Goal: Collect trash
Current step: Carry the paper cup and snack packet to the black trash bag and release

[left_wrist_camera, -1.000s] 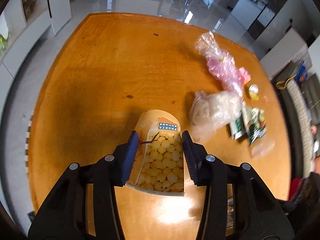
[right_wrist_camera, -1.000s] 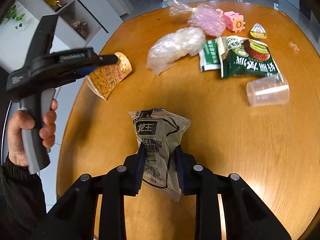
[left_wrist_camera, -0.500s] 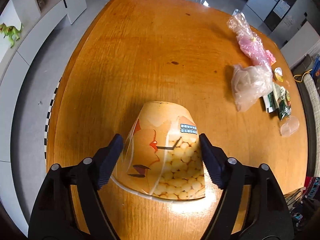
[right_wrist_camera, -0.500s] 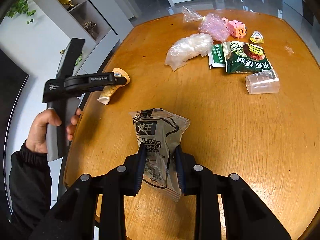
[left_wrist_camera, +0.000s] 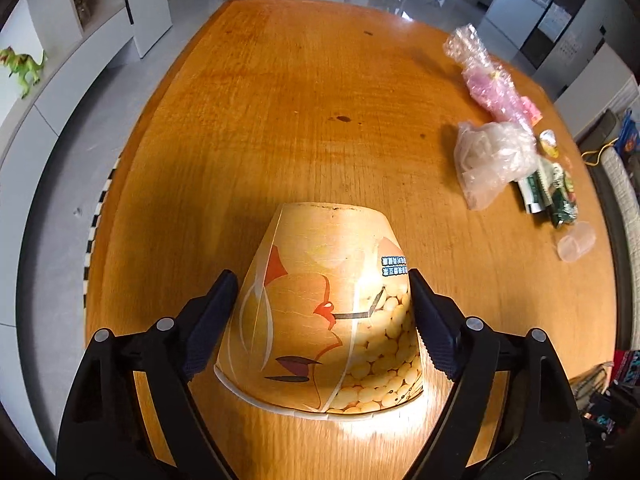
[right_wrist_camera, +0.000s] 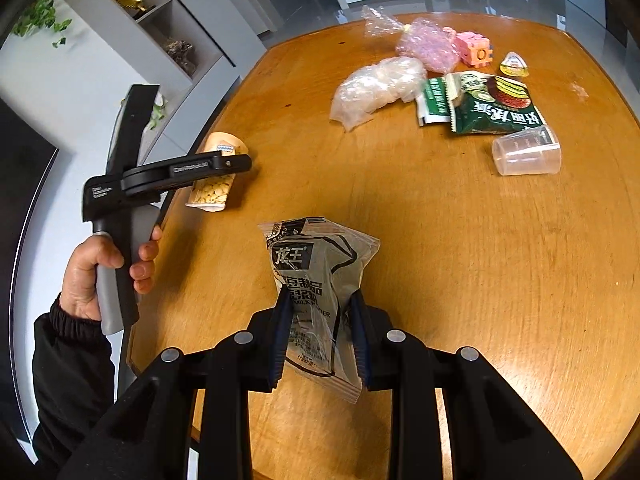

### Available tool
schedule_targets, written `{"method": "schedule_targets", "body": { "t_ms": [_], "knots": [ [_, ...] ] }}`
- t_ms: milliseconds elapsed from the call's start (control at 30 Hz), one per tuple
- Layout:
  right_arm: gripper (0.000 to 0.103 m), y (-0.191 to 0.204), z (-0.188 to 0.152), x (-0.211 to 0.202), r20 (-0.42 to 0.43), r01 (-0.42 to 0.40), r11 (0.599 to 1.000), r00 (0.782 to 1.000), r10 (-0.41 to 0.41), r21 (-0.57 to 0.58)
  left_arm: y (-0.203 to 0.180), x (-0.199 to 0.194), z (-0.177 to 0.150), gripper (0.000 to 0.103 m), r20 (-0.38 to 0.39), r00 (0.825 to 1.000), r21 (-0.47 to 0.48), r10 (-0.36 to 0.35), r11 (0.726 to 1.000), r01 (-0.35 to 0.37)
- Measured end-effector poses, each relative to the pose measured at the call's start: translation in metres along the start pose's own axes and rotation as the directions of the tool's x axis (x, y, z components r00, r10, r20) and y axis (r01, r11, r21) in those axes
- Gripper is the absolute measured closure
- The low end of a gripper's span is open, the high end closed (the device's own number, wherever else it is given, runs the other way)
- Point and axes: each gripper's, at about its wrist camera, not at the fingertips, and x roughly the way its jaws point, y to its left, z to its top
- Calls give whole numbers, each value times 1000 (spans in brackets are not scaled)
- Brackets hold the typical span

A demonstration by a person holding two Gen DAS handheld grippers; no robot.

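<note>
The left gripper, jaws apart, is straddling the paper cup lying at lower centre on the table — closing could crush it; the right gripper is pinching the soy-milk packet loosely — it may be slipping.

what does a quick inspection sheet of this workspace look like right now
surface: round wooden table, a few dark spots on it
job's things: paper cup lying on its side between the left claw fingers; grey soy milk packet
clutter: clear plastic bag, pink bubble wrap, pink cube, green snack packets, small triangular packet, clear plastic cup on its side
grippers: left claw open around the paper cup, not pinching it; right claw shut on the packet
cables: nothing seen on the table
surroundings: shelf unit with ornaments, toy dinosaur, glossy tiled floor
</note>
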Motion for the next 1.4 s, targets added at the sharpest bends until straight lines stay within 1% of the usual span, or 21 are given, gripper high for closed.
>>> {"method": "schedule_targets", "body": {
  "t_ms": [67, 200, 400, 500, 600, 700, 800, 867, 900, 1000, 1067, 1100, 1133, 1167, 1200, 1233, 1267, 1300, 1333, 1400],
  "knots": [
    [74, 12, -4, -1, 1, -16, 1000, 1000, 16, -23, 6, -17, -10, 22, 26, 999, -3, -23, 1000, 23],
    [74, 47, -16, 3, -15, -51, 995, 999, 50, -81, 22, -52, -41, 21, 71, 997, 0, -17, 1000, 17],
    [74, 117, -48, 19, -78, -131, 971, 990, 118, -201, 70, -108, -104, 21, 142, 989, -58, 31, 998, -23],
    [74, 159, -71, 31, -132, -181, 945, 980, 149, -273, 99, -136, -143, 21, 171, 982, -107, 75, 993, -57],
    [74, 192, -91, 42, -183, -223, 919, 968, 170, -326, 125, -156, -179, 21, 188, 976, -157, 107, 985, -78],
    [74, 229, -117, 52, -242, -273, 882, 952, 190, -383, 150, -174, -219, 21, 195, 968, -220, 156, 969, -112],
    [74, 263, -145, 61, -298, -321, 837, 933, 200, -444, 176, -189, -260, 21, 192, 960, -285, 203, 948, -143],
    [74, 284, -165, 68, -338, -352, 806, 919, 201, -476, 194, -194, -289, 21, 182, 956, -336, 229, 929, -158],
    [74, 296, -177, 73, -362, -366, 789, 911, 197, -494, 201, -195, -297, 21, 176, 955, -352, 239, 921, -165],
    [74, 318, -201, 86, -411, -390, 756, 895, 175, -526, 225, -194, -328, 21, 152, 954, -421, 259, 890, -174],
    [74, 335, -218, 97, -446, -404, 731, 882, 152, -550, 240, -193, -347, 21, 140, 954, -471, 266, 865, -172],
    [74, 342, -223, 101, -456, -409, 724, 878, 145, -556, 245, -193, -354, 21, 138, 953, -487, 269, 856, -171],
    [74, 352, -228, 109, -474, -422, 713, 869, 142, -560, 250, -193, -361, 21, 135, 952, -507, 275, 845, -172],
    [74, 360, -233, 115, -490, -441, 698, 859, 146, -564, 255, -194, -368, 21, 135, 951, -523, 280, 835, -171],
    [73, 365, -234, 119, -497, -449, 684, 856, 144, -575, 259, -196, -374, 19, 139, 949, -537, 282, 827, -167],
    [58, 379, -239, 123, -490, -441, 668, 862, 129, -599, 264, -199, -379, 18, 146, 947, -554, 285, 817, -161],
    [43, 388, -243, 125, -460, -410, 665, 881, 111, -624, 267, -202, -382, 6, 140, 946, -565, 293, 808, -167],
    [26, 393, -244, 123, -440, -412, 660, 888, 136, -628, 270, -206, -386, 6, 136, 937, -583, 323, 791, -188],
    [25, 397, -245, 121, -441, -426, 651, 884, 154, -628, 273, -209, -389, 6, 131, 929, -600, 346, 773, -204],
    [25, 401, -242, 118, -452, -439, 639, 878, 157, -632, 281, -212, -394, 6, 109, 929, -629, 355, 748, -212]
  ]
}}
